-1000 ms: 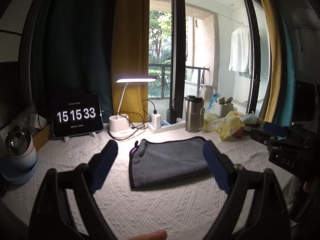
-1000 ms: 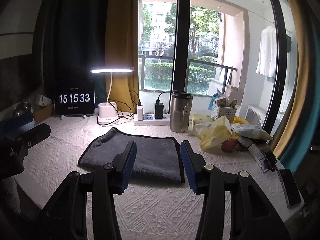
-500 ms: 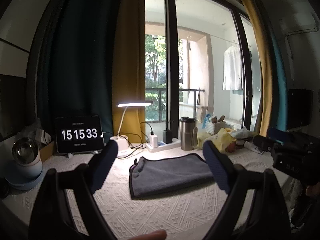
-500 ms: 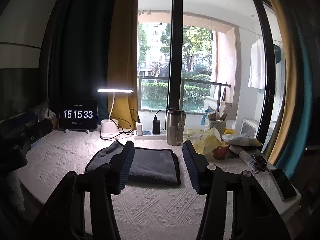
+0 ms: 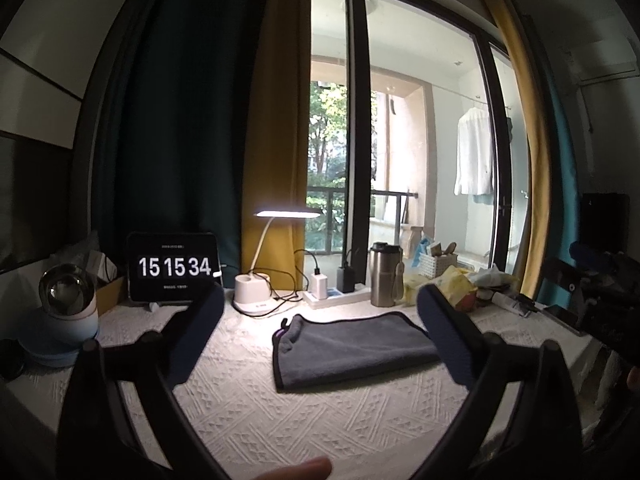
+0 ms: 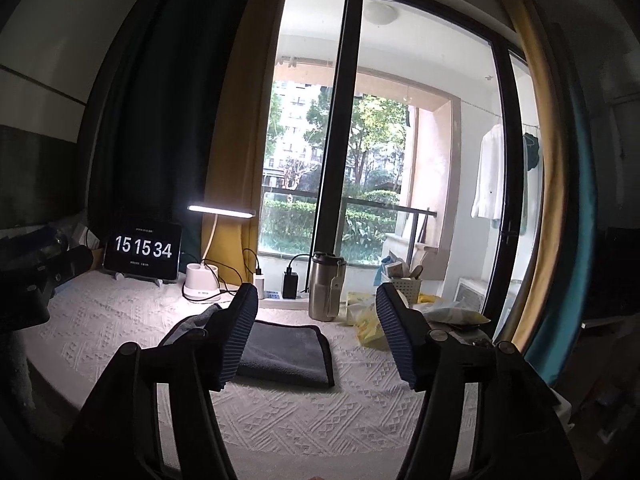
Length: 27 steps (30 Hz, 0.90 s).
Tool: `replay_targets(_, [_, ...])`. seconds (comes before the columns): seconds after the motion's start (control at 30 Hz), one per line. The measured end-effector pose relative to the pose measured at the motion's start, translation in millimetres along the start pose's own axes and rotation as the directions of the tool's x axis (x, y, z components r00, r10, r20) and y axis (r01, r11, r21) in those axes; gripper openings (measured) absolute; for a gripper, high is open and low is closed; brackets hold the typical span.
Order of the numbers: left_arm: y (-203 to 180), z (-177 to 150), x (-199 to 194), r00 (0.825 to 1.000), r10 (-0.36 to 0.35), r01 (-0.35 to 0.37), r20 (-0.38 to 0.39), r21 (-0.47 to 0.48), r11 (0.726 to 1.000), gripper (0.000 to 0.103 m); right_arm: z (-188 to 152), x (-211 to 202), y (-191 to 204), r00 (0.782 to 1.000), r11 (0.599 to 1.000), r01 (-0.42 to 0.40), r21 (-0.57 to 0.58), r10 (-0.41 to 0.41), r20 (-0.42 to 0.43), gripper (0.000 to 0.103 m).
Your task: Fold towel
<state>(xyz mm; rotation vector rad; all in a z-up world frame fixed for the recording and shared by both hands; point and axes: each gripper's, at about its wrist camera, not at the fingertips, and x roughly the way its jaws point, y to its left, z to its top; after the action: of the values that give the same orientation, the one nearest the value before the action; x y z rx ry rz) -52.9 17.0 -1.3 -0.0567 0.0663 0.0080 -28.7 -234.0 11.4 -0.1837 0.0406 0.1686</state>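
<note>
A grey towel (image 5: 352, 346) with dark edging lies folded flat on the white textured tablecloth (image 5: 280, 416). It also shows in the right wrist view (image 6: 284, 354), partly hidden behind the left finger. My left gripper (image 5: 320, 320) is open and empty, held back from the towel near the table's front edge. My right gripper (image 6: 316, 320) is open and empty, also held back from and above the towel. The right gripper shows at the right edge of the left wrist view (image 5: 600, 280). The left gripper shows at the left edge of the right wrist view (image 6: 36, 276).
Along the back stand a tablet clock (image 5: 173, 267), a lit desk lamp (image 5: 256, 292), a power strip with chargers (image 5: 336, 292) and a steel tumbler (image 5: 385, 274). Yellow bags and clutter (image 5: 452, 284) sit back right. A round device (image 5: 66, 316) stands at the left.
Both grippers have drawn back and tilted up, so the towel looks smaller and lower. The right gripper has opened wider. The towel has not moved.
</note>
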Motion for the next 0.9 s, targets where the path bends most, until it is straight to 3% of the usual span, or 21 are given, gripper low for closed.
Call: replay_targets(0.9, [0.4, -0.6, 6.4, 1.000, 0.018, -0.018, -0.009, 0.016, 1.000, 0.099, 0.0, 7.1, -3.3, 0.999, 1.000, -0.018, 0.011, 0.018, -0.027, 0.065])
